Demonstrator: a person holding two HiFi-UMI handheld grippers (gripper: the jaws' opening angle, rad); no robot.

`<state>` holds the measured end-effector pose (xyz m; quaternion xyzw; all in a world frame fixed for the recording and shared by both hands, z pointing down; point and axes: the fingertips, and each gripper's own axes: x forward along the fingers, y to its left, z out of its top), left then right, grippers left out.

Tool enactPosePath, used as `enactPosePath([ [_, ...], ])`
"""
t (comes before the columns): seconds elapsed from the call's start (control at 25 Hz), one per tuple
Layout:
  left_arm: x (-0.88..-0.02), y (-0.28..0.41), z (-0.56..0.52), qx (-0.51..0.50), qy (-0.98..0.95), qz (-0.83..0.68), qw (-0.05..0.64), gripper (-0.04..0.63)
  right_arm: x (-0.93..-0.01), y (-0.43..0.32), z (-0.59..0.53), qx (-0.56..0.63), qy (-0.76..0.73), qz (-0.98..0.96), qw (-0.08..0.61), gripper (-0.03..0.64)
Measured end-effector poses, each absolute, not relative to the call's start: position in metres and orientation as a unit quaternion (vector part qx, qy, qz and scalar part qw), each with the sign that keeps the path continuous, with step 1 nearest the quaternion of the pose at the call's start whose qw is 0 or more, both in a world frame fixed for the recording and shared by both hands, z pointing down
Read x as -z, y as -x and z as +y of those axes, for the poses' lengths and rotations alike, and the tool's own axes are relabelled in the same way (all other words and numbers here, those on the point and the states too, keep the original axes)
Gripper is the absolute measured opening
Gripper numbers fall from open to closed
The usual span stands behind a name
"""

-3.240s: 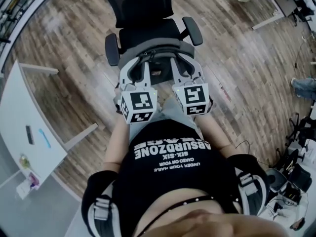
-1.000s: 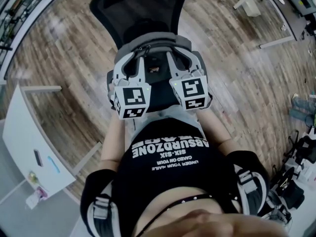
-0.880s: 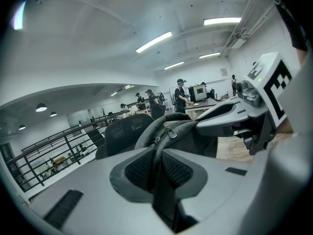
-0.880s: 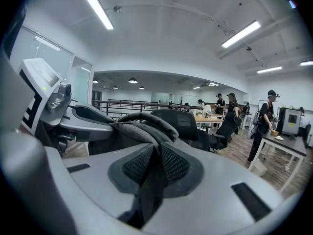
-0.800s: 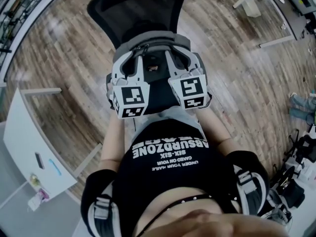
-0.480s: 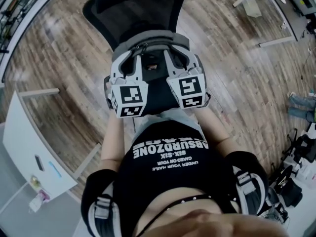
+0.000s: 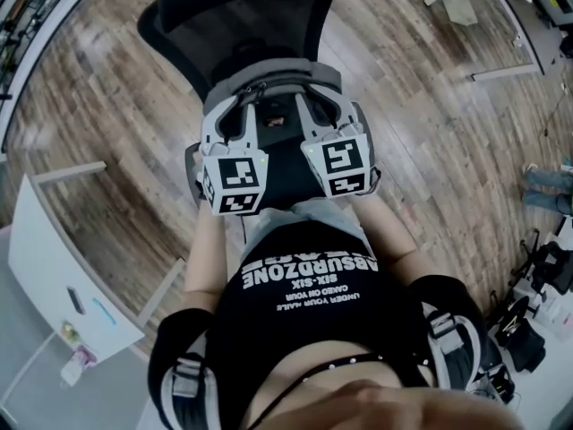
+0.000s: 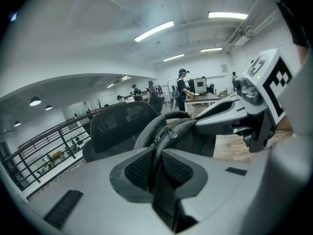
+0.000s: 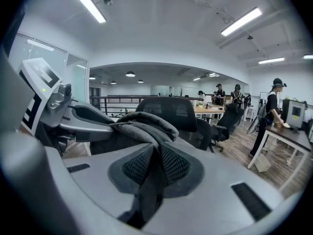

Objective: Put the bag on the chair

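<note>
Wood floor [image 7: 116,88] all round; white table [image 7: 54,258] off to the left, not involved.

Chair [image 7: 242,25]: black mesh office type, backrest facing the operator, directly ahead of both grippers. Same backrest seen just behind the load in the left gripper view [image 8: 122,124] and the right gripper view [image 9: 171,109].

Bag [image 7: 273,83]: grey fabric, zip on top, hanging between the two grippers in front of the backrest and over the seat area. Carried from two points, prob. to keep it level and upright on the way in. Contact btwn bag base and seat: cannot tell, seat hidden under bag.

Left gripper [image 8: 156,168]: angled slightly down toward the seat. Narrow gap, closed on a fold of bag strap/fabric [image 8: 195,141]; black mesh pads [image 8: 139,168] pressing it from both sides.

Right gripper [image 9: 155,165]: mirrors the left, approx. same tilt. Also narrow, clamped on a dark strip of bag material [image 9: 142,126] running down btwn the pads [image 9: 139,165].

Judged stage: placement approach, release not yet done. Both grips needed until weight rests on the seat.
</note>
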<state>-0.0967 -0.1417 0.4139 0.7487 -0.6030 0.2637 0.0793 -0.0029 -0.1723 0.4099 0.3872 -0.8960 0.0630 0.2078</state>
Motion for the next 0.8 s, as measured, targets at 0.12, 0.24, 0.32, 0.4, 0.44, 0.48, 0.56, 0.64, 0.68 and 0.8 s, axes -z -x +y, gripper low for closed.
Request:
enactPosePath([
  [0.12,-0.426,0.096,-0.148,-0.268,-0.749,-0.599,0.093,0.064,-0.422,0.002,-0.18,-0.072,-0.386,-0.894,0.215,0.058],
  [0.24,-0.439,0.095,-0.154,-0.273,-0.749,-0.595,0.104,0.064,-0.434,0.002,-0.186,-0.079,-0.384,-0.892,0.224,0.058],
  [0.32,-0.447,0.096,-0.158,-0.278,-0.748,-0.592,0.109,0.064,-0.441,0.002,-0.19,-0.083,-0.384,-0.89,0.231,0.058],
  [0.4,-0.454,0.095,-0.161,-0.283,-0.748,-0.589,0.114,0.064,-0.448,0.002,-0.194,-0.089,-0.383,-0.889,0.236,0.058],
  [0.44,-0.458,0.095,-0.162,-0.286,-0.748,-0.587,0.118,0.064,-0.451,0.002,-0.196,-0.091,-0.382,-0.888,0.239,0.06],
  [0.48,-0.462,0.094,-0.163,-0.289,-0.748,-0.585,0.122,0.063,-0.455,0.001,-0.197,-0.093,-0.381,-0.887,0.242,0.058],
  [0.56,-0.469,0.094,-0.166,-0.294,-0.748,-0.582,0.125,0.063,-0.462,0.0,-0.199,-0.096,-0.38,-0.886,0.247,0.06],
  [0.64,-0.475,0.094,-0.169,-0.297,-0.749,-0.579,0.127,0.063,-0.467,0.0,-0.202,-0.099,-0.378,-0.885,0.253,0.06],
  [0.68,-0.477,0.093,-0.17,-0.299,-0.749,-0.577,0.128,0.063,-0.47,0.0,-0.203,-0.1,-0.378,-0.884,0.255,0.06],
  [0.8,-0.485,0.093,-0.173,-0.307,-0.748,-0.573,0.133,0.063,-0.478,0.0,-0.207,-0.105,-0.376,-0.883,0.262,0.06],
])
